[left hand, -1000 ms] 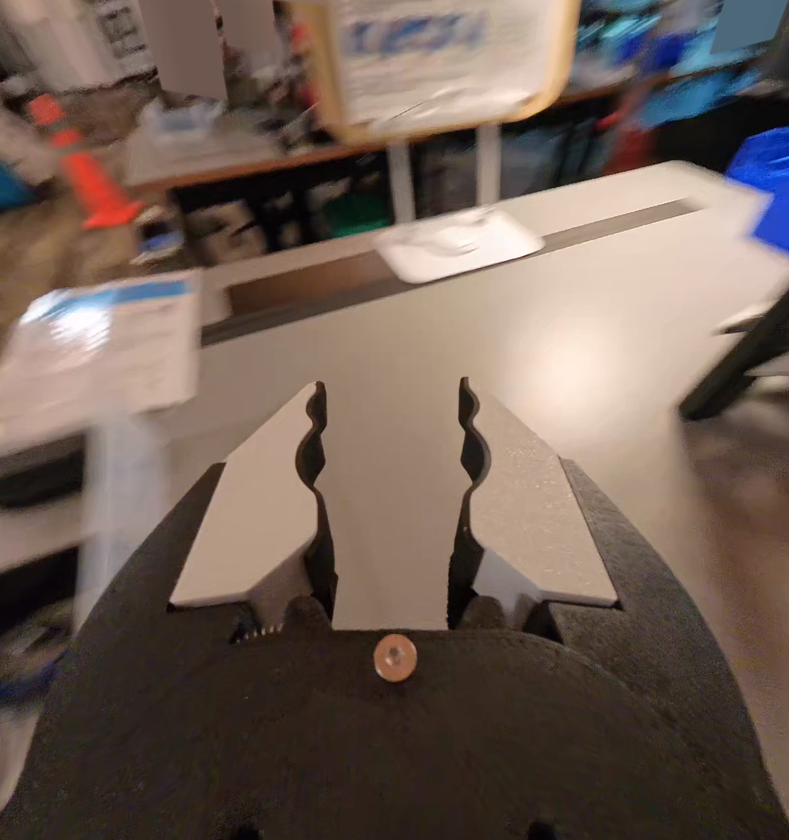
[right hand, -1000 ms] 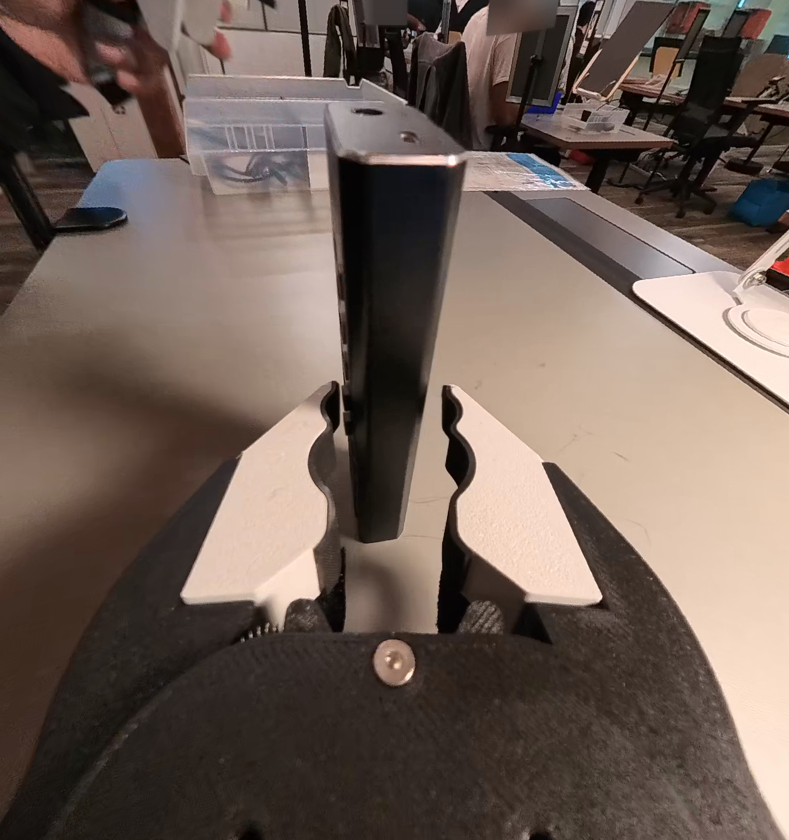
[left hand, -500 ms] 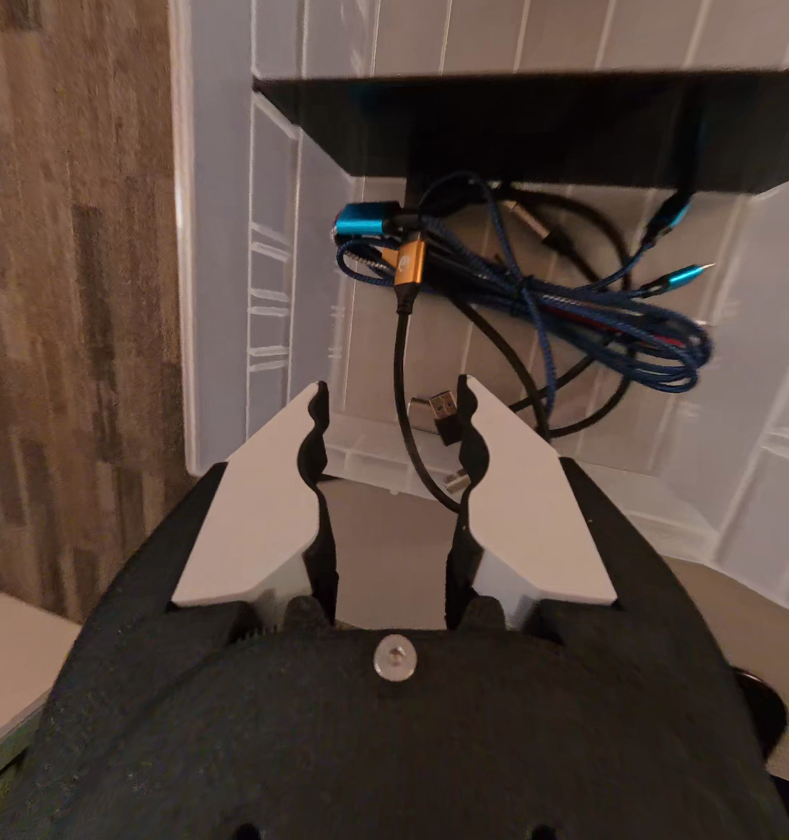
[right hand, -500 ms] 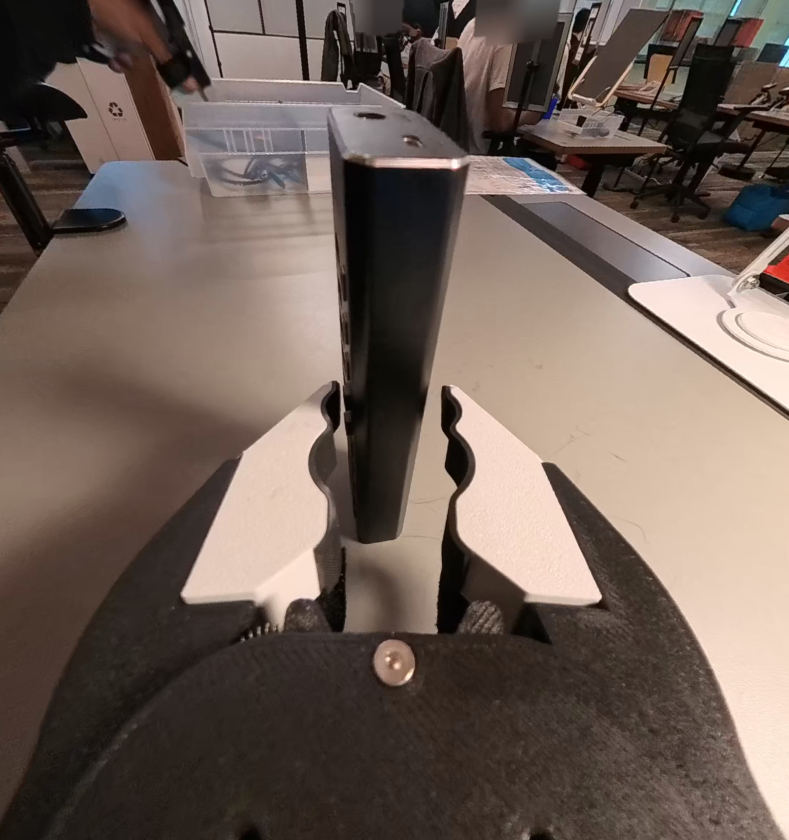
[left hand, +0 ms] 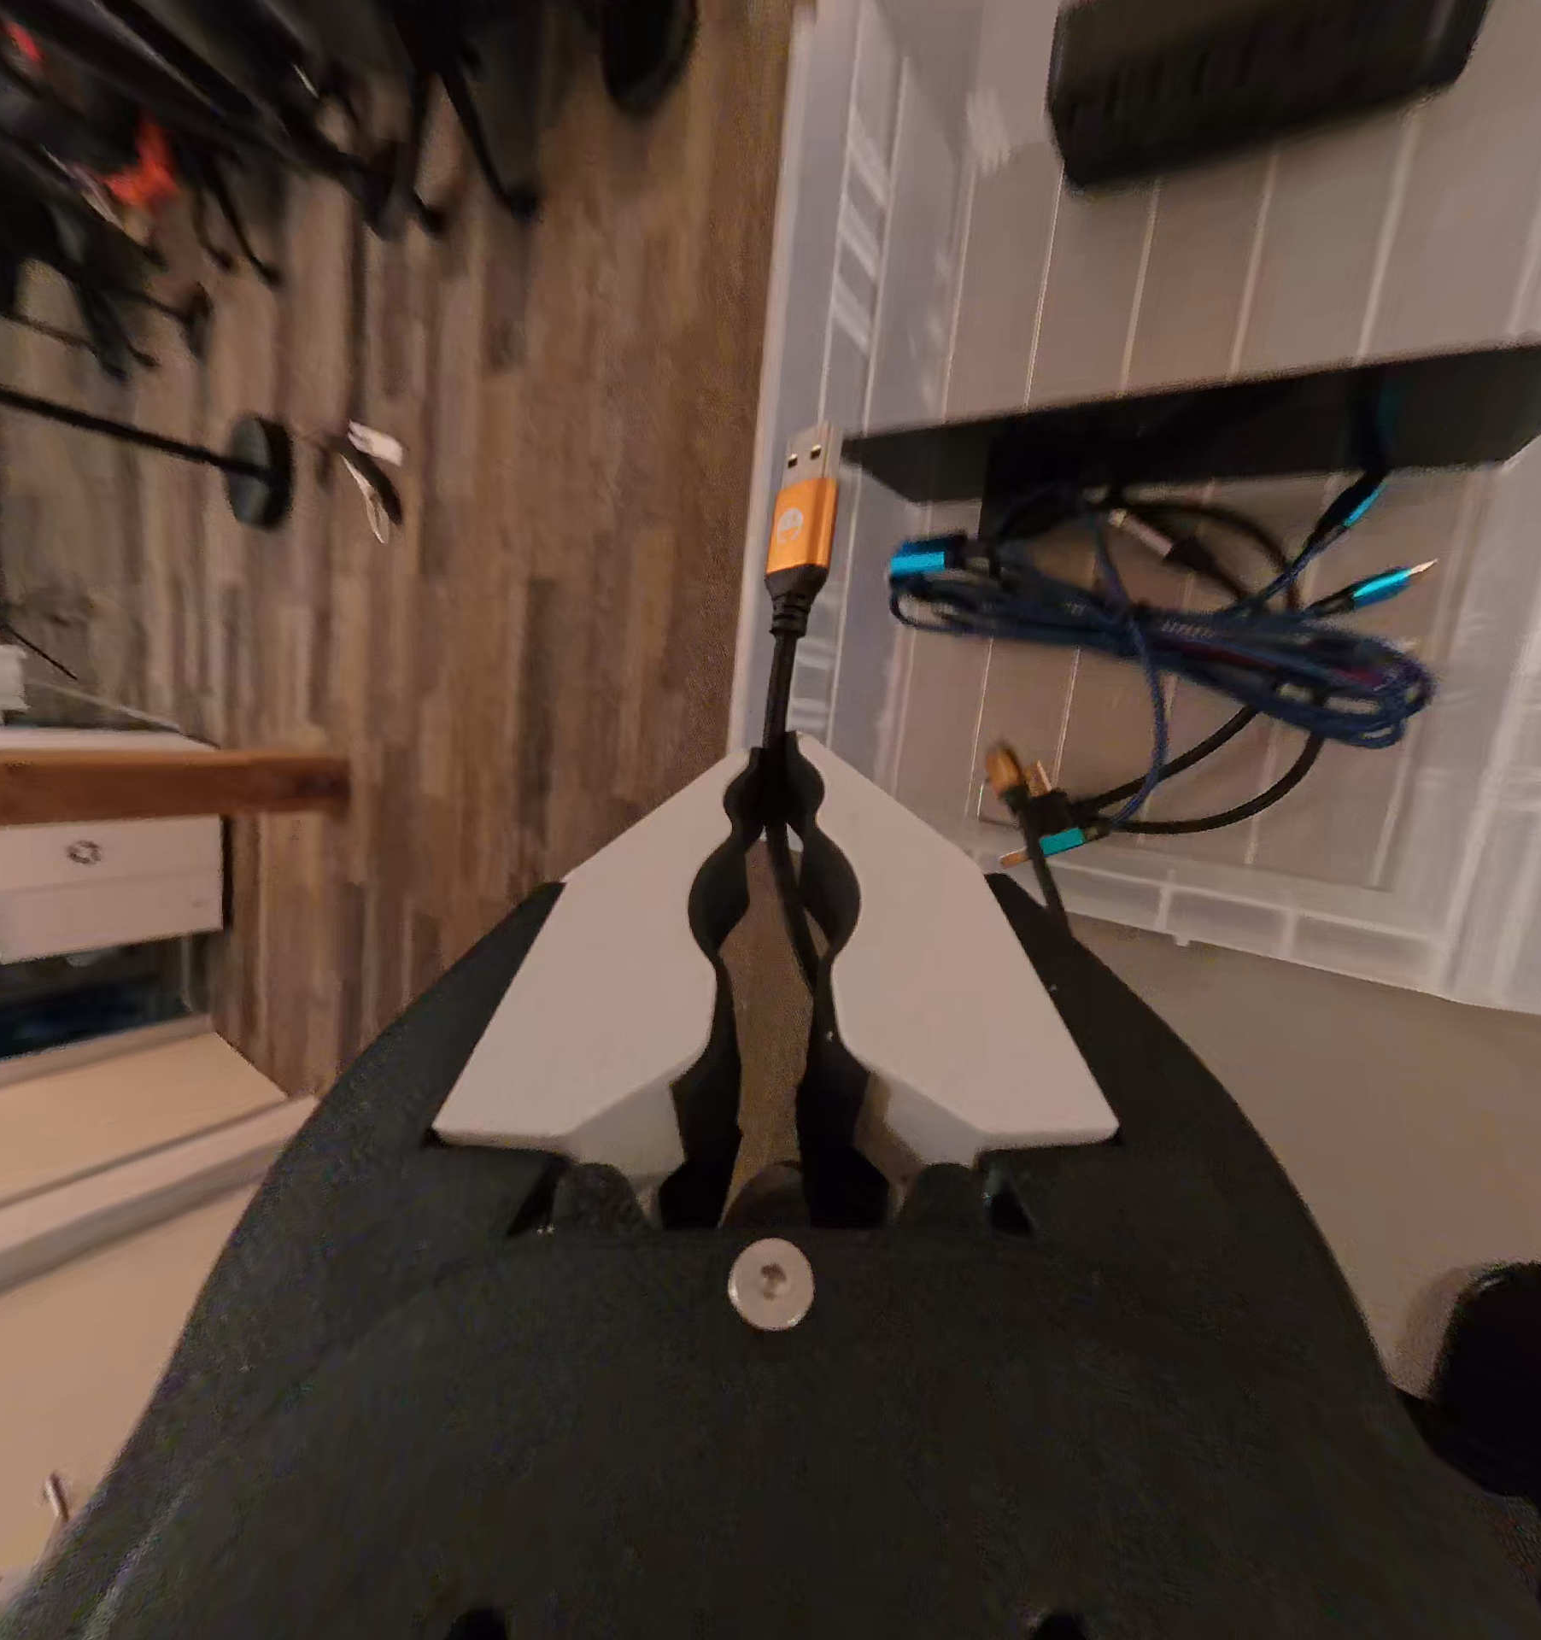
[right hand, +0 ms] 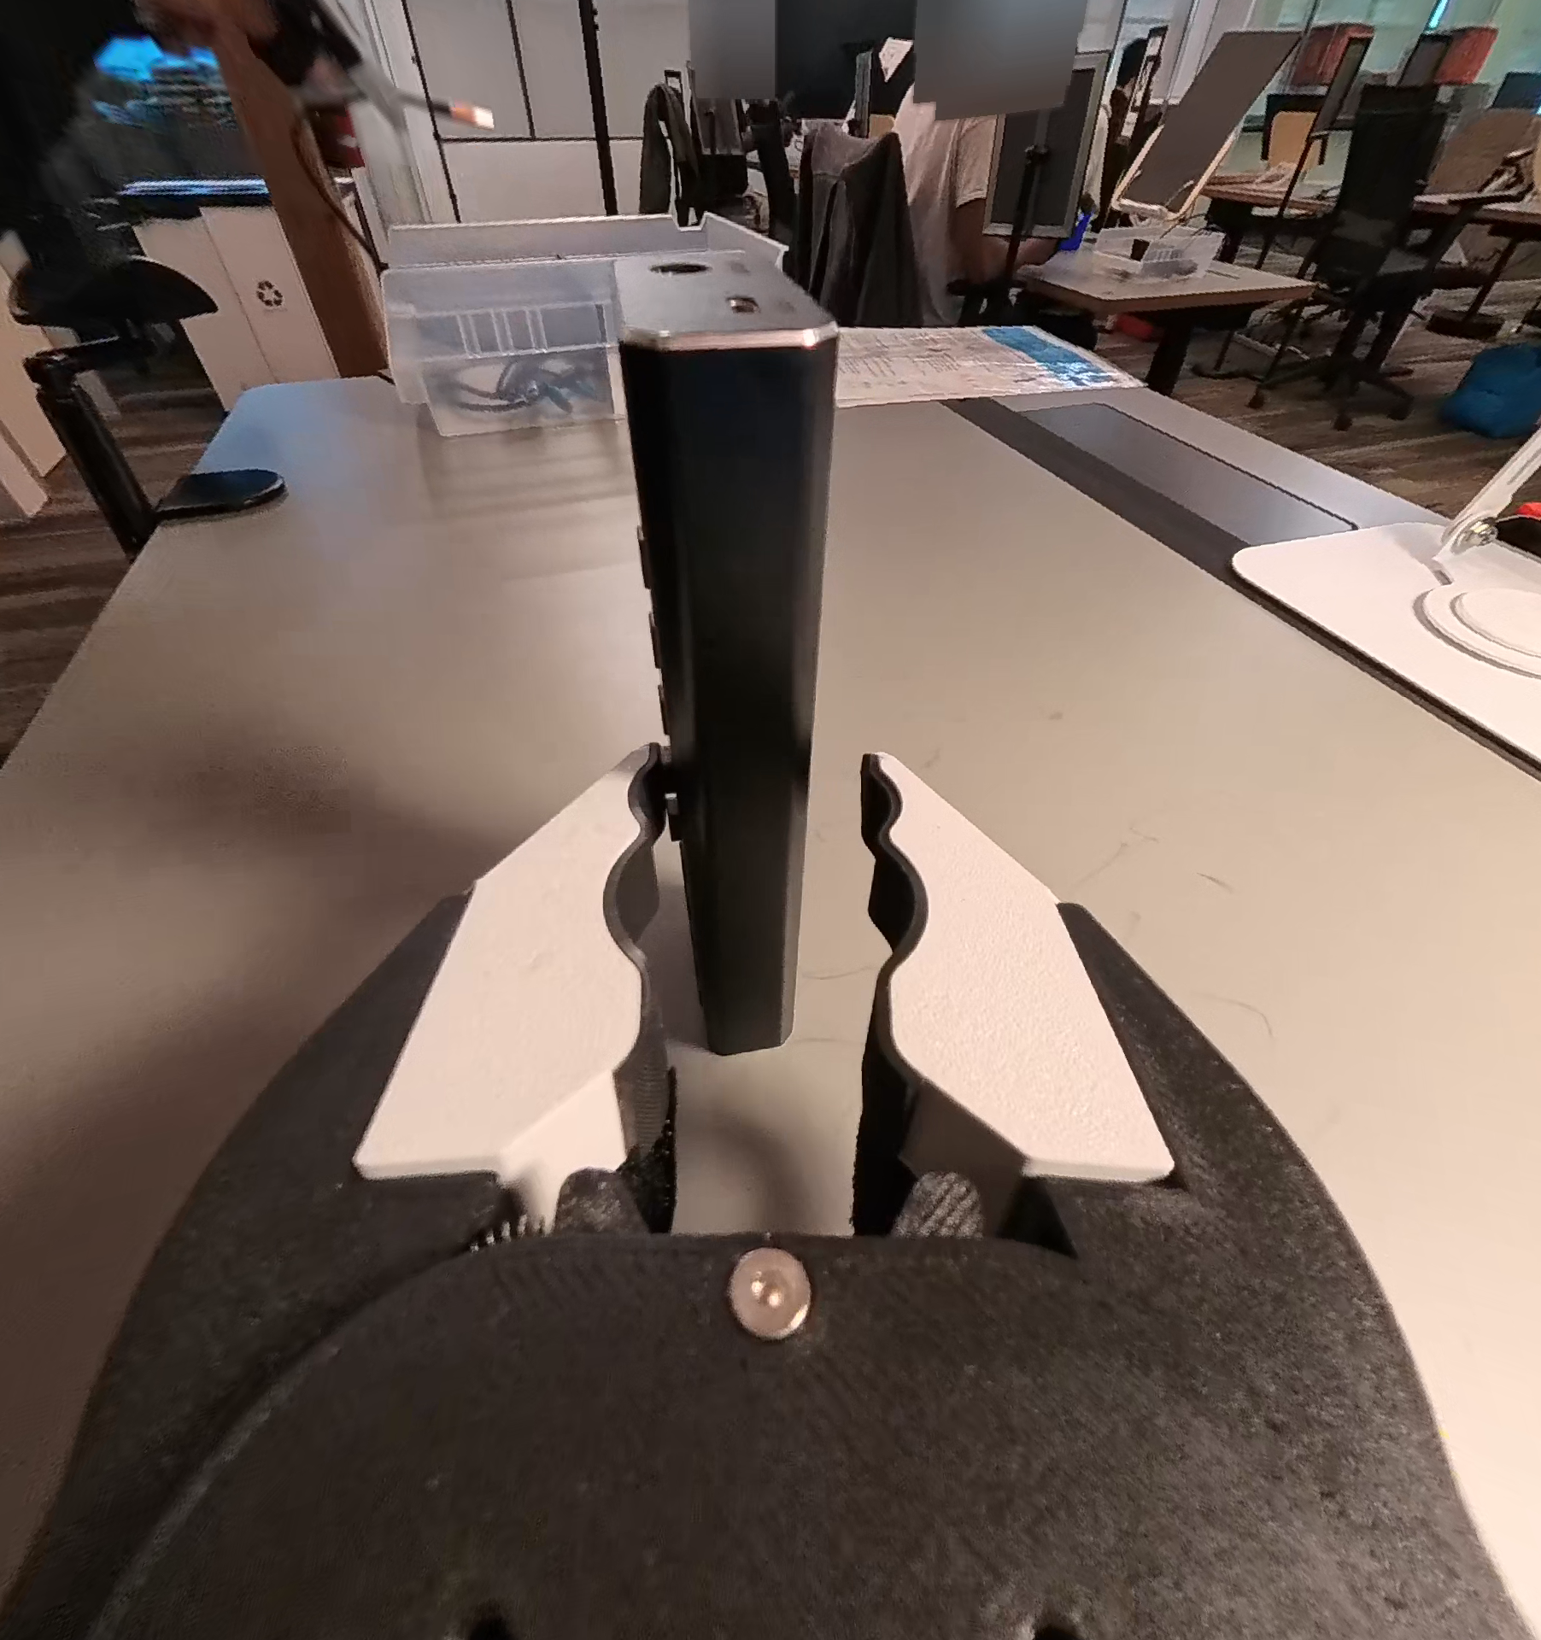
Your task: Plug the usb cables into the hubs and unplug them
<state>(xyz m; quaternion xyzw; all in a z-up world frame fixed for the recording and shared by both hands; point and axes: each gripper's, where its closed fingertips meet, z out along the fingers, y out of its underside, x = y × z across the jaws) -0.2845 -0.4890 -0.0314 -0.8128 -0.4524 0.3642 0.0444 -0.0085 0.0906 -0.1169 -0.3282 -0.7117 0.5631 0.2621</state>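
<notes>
**Left gripper holds a USB cable; right gripper open around an upright hub**

The left gripper has its jaws closed on a black USB cable, pinching the cord just below its plug. The plug, with an orange metal sleeve and a silver tip, sticks out beyond the fingertips into the air. Just beside it lies a clear plastic bin, holding a tangle of blue and black cables. A black bar crosses the bin above them. Past the bin's edge is a wood-plank floor, with blurred dark stands farther off.

The right gripper has its jaws open — a tall black hub stands upright on the table between them. The left finger appears to touch the hub's port side, though contact is hard to confirm; the right finger stands clear of it, with a gap.

The table is smooth, pale grey, with a dark channel along its right side. At its far end sits the same clear bin, beside a printed sheet. A white pad lies at the right edge. High at the upper left of the right wrist view, the other gripper and its cable plug show, blurred.

Beyond is an open office — desks, black chairs, a seated person and white recycling bins.
</notes>
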